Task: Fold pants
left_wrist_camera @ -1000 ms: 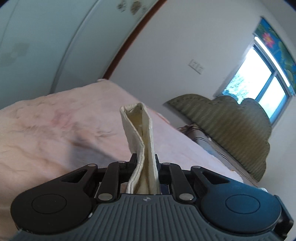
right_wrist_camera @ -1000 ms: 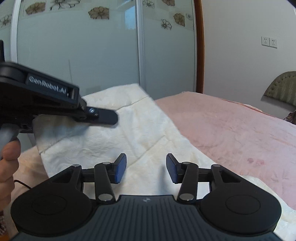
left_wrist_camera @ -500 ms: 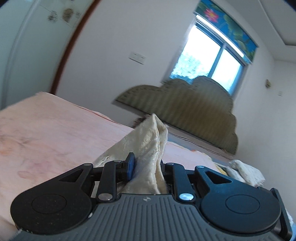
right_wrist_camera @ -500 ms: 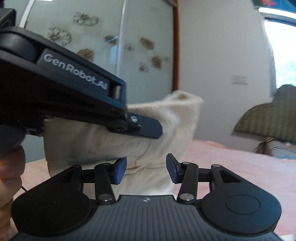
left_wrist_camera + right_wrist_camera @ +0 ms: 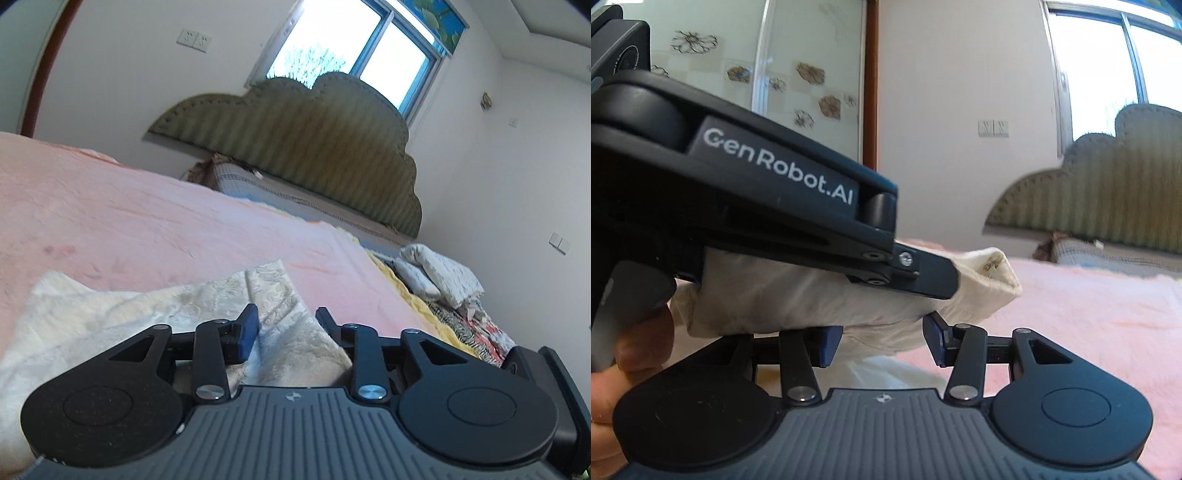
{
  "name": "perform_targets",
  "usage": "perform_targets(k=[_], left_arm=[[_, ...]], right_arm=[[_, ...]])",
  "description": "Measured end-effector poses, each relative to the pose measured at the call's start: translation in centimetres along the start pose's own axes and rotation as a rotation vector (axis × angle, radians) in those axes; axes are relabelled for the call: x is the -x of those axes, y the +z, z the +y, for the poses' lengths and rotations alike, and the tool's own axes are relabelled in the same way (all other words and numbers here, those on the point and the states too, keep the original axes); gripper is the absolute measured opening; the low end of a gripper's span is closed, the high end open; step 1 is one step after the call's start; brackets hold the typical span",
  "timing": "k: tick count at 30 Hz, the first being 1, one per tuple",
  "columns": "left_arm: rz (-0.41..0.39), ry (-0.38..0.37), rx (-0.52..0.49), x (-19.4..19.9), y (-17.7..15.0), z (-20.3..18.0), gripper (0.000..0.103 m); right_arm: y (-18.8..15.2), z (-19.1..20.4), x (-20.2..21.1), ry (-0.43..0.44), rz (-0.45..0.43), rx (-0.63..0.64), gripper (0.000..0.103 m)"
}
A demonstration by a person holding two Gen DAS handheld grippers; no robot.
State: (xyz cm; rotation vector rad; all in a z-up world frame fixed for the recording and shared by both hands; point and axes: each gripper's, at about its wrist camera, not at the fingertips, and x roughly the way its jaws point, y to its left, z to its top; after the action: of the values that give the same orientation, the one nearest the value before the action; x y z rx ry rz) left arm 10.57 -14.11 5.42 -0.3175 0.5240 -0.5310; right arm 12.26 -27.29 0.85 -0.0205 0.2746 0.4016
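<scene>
The cream pants (image 5: 166,306) lie folded over on the pink bed cover (image 5: 147,221), and one end runs in between the fingers of my left gripper (image 5: 286,325). Its jaws are opening; the cloth sits loose between the pads, not pinched. In the right wrist view the left gripper (image 5: 942,284) crosses close in front from the left, with the pants (image 5: 812,295) still draped under its fingertip. Just below that cloth my right gripper (image 5: 882,339) stands open, with nothing gripped between its blue pads.
A padded olive headboard (image 5: 295,147) stands at the far end of the bed. A heap of pale bedding (image 5: 436,273) lies at the right edge. A person's hand (image 5: 628,350) holds the left gripper's handle. Flower-patterned sliding doors (image 5: 775,74) stand behind.
The left gripper swung right toward the headboard and came down; the upright cloth it pinched now lies on the bed between spread fingers. The right gripper swung right too and stayed open.
</scene>
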Motion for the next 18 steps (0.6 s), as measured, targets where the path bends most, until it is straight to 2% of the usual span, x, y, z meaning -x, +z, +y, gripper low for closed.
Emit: perform_targets(k=[8,15,18], left_arm=[[0.068,0.014,0.004,-4.8,-2.9,-1.2,0.043],[0.083,0.007,-0.037,-6.1,-4.4,-2.2,0.043],[0.101,-0.006,-0.04,-6.3,-5.2,-2.4,0.043]], right_arm=[[-2.1,-3.6,0.0,-0.009,0.113,-0.029,0.047],[-2.9,-3.0,0.5,-0.052,0.151,-0.035,0.047],[-2.0,-3.8,-0.1,-0.068,0.163,-0.033,0.047]])
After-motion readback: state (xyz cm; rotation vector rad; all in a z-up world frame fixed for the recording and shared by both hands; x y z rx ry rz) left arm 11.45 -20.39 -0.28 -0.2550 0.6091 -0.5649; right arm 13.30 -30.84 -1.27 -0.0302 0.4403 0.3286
